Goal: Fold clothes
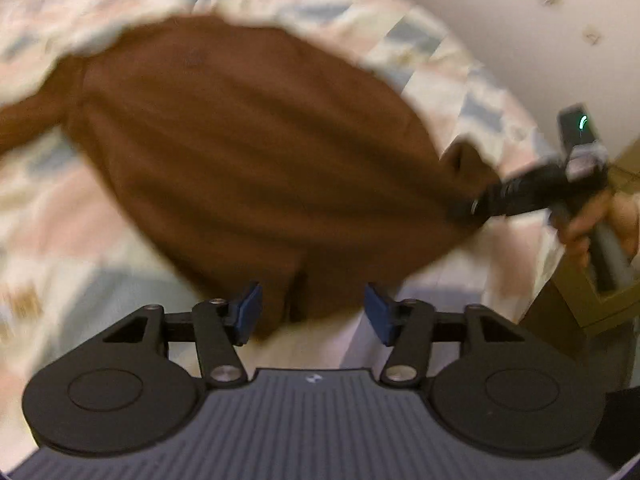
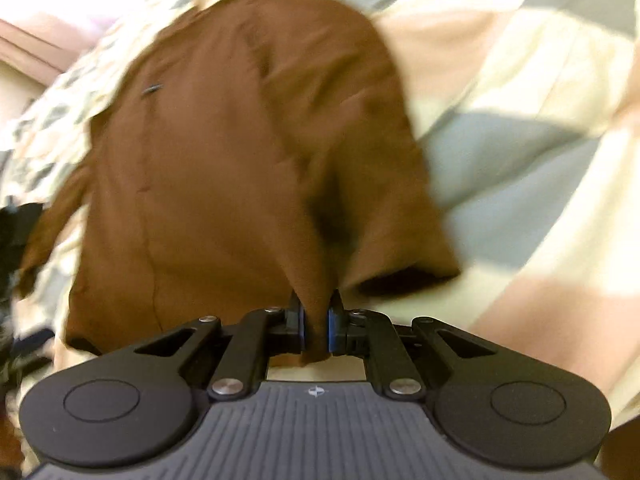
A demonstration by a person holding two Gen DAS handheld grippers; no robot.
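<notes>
A brown shirt (image 1: pixel 248 152) lies spread over a patchwork quilt, blurred by motion. My left gripper (image 1: pixel 312 312) is open, its blue pads wide apart with the shirt's near hem lying between them, not pinched. The right gripper (image 1: pixel 476 208) shows in the left wrist view, clamped on the shirt's right corner and held by a hand (image 1: pixel 612 220). In the right wrist view the brown shirt (image 2: pixel 224 168) stretches away from me, and my right gripper (image 2: pixel 316 326) is shut on a bunched fold of its edge. A sleeve opening (image 2: pixel 404 280) hangs just right of the jaws.
The quilt (image 1: pixel 68 220) in pastel pink, cream and grey-blue squares covers the bed (image 2: pixel 520 128). A beige wall (image 1: pixel 520 20) stands at the upper right. An olive box-like object (image 1: pixel 592 304) sits beside the bed at the right edge.
</notes>
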